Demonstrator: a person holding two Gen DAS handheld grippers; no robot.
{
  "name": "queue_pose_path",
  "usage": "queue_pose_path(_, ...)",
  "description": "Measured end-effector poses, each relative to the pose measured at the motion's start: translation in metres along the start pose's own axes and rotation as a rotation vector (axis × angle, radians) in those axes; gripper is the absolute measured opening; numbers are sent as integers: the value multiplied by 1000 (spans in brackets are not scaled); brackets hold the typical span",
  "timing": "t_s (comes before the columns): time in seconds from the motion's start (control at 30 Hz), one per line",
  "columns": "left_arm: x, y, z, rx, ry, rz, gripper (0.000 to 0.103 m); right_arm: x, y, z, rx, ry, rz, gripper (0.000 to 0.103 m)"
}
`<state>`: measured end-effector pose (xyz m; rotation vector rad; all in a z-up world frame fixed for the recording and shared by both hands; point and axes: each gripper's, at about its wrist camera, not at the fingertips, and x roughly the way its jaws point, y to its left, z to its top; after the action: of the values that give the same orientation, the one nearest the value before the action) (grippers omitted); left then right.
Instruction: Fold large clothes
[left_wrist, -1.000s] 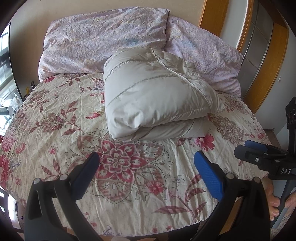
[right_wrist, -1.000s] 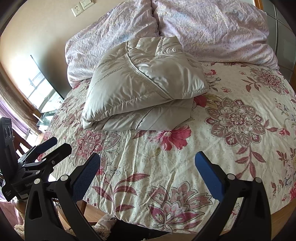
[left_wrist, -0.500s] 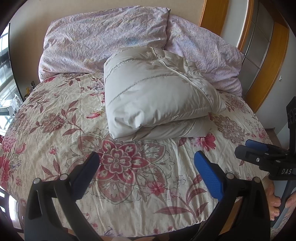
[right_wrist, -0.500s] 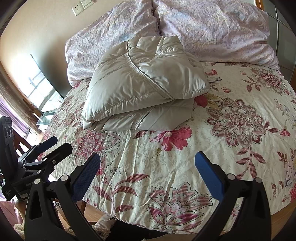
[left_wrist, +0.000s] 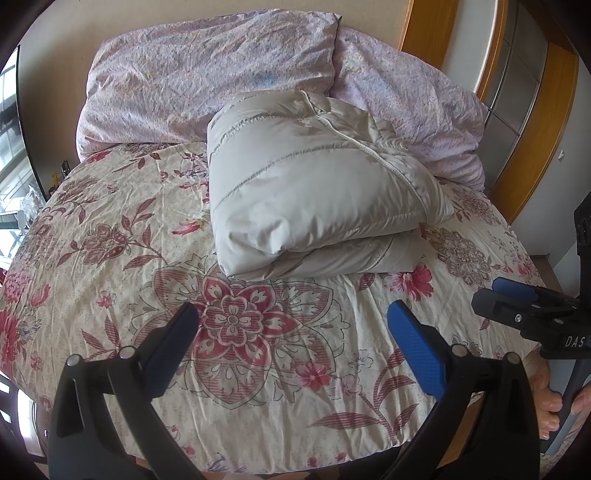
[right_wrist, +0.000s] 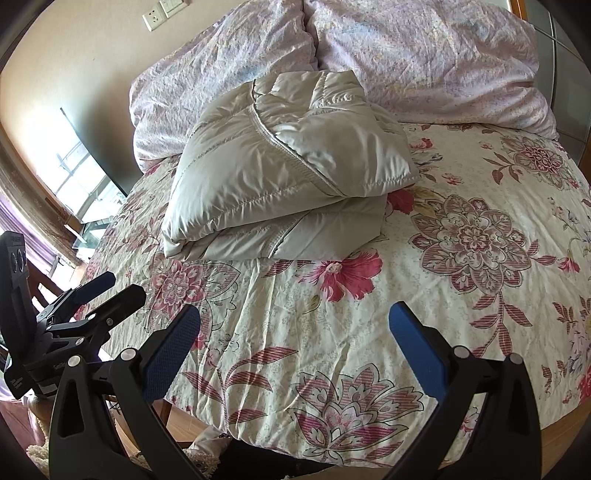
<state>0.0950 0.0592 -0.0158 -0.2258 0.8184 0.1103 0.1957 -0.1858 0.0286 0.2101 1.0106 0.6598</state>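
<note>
A light grey padded jacket (left_wrist: 314, 192) lies folded into a thick bundle on the floral bedspread (left_wrist: 110, 288), against the pillows. It also shows in the right wrist view (right_wrist: 288, 177). My left gripper (left_wrist: 291, 332) is open and empty, held over the near part of the bed, well short of the jacket. My right gripper (right_wrist: 295, 332) is open and empty too, also back from the jacket. The right gripper shows at the right edge of the left wrist view (left_wrist: 517, 299), and the left gripper shows at the left edge of the right wrist view (right_wrist: 107, 291).
Two pale purple pillows (left_wrist: 207, 81) (left_wrist: 410, 110) lie behind the jacket at the head of the bed. A wooden door frame (left_wrist: 535, 147) stands to the right. A window (right_wrist: 85, 177) is on the left side of the bed.
Nothing has changed apart from a very slight drift of both views; the jacket lies still and both grippers stay open.
</note>
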Motion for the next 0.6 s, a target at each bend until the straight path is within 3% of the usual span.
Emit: queue_pose_path(0.6,4,3,-1,-8,6,0,101,2,-6,1,1,2,1,102)
